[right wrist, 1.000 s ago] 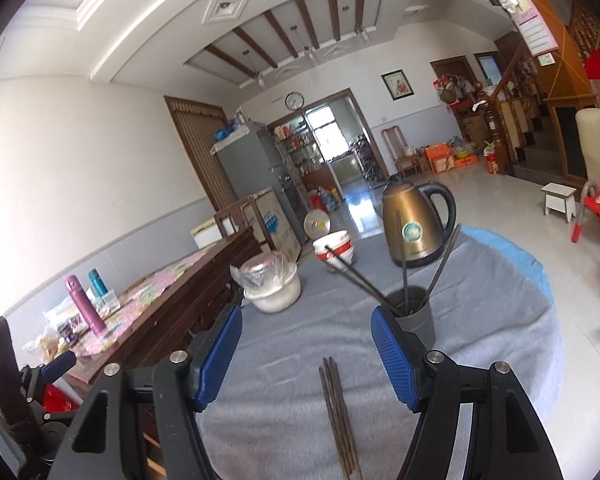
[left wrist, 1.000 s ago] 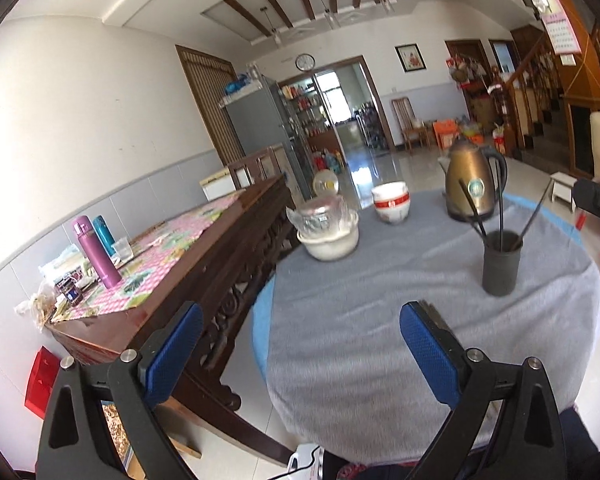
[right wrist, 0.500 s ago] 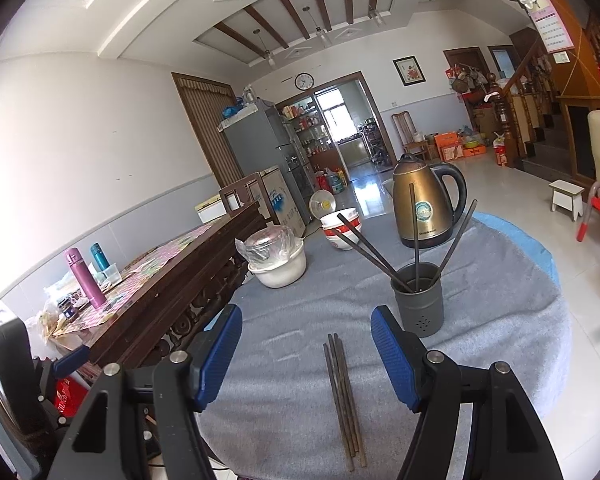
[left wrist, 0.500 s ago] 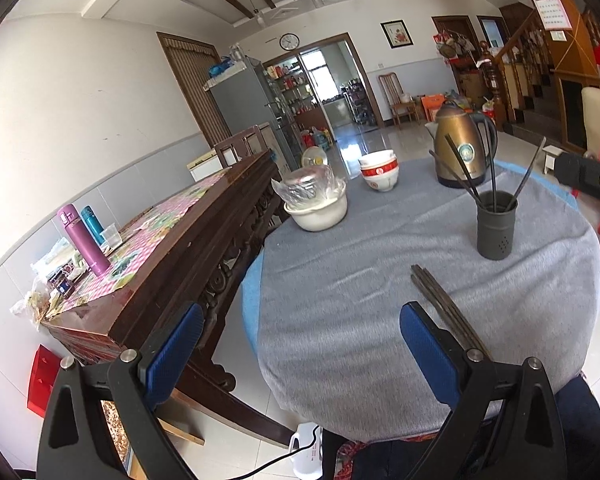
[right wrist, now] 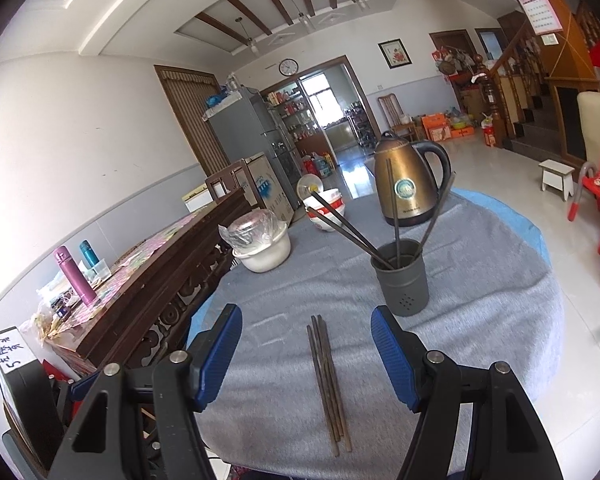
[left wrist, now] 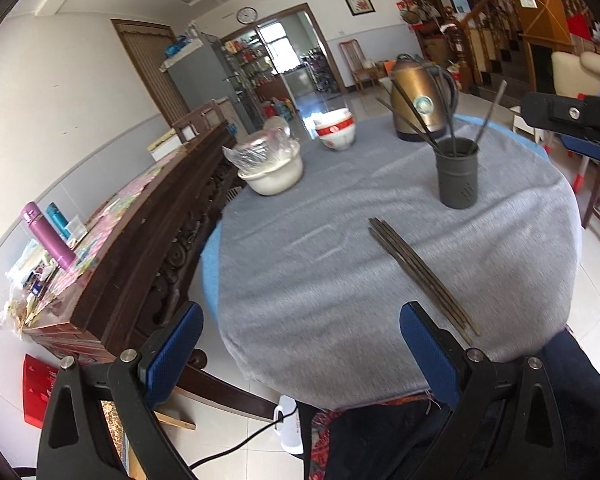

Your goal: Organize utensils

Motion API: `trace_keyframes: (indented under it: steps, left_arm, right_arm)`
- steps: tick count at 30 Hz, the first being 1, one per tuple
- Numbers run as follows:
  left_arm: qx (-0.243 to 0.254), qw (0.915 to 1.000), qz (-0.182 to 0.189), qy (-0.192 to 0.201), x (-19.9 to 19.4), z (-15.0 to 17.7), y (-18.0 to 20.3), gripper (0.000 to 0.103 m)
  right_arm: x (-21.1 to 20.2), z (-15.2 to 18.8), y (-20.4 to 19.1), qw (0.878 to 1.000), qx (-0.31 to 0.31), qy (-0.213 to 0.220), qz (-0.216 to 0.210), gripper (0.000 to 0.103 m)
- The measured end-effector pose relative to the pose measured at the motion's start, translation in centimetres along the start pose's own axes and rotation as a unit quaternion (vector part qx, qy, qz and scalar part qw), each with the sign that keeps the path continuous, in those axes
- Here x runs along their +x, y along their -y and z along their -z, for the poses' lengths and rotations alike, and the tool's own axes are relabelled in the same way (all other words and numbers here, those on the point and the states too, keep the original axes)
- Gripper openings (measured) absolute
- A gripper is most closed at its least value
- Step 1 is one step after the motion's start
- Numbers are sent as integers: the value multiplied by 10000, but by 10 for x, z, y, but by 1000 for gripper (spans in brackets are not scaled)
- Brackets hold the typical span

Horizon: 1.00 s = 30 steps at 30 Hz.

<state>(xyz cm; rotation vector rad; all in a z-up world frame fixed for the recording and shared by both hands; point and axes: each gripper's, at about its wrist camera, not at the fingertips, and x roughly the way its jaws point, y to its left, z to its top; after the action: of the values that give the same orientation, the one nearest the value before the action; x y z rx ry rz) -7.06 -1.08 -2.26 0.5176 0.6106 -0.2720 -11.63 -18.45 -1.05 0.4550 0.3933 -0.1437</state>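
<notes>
Both tongs are being lowered toward the loose chopsticks (right wrist: 327, 380), which are lying just in front of the grey holder (right wrist: 402, 278). The right gripper (right wrist: 306, 350) and left gripper (left wrist: 300, 354) are being held wide open, empty, so pickup is being prepared.

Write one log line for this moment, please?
stage: approach | left gripper: jaws open, empty | right gripper: jaws open, above loose chopsticks | holder: has chopsticks

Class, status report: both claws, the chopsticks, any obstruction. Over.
Left claw open, empty. Right claw open, above loose chopsticks flat on cloth. Holder upright beyond. Nothing between.
</notes>
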Motion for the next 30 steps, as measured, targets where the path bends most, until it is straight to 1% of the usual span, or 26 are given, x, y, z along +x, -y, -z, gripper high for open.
trace_keyframes:
  steps: [13, 30]
  left_arm:
    - [279, 9993, 240, -117, 1, 8, 19, 99]
    - [336, 9990, 277, -124, 0, 10, 21, 99]
  right_arm:
    - [0, 1, 4, 10000, 58, -29, 56, 71]
    - [3, 5, 2, 9999, 57, -84, 60, 71]
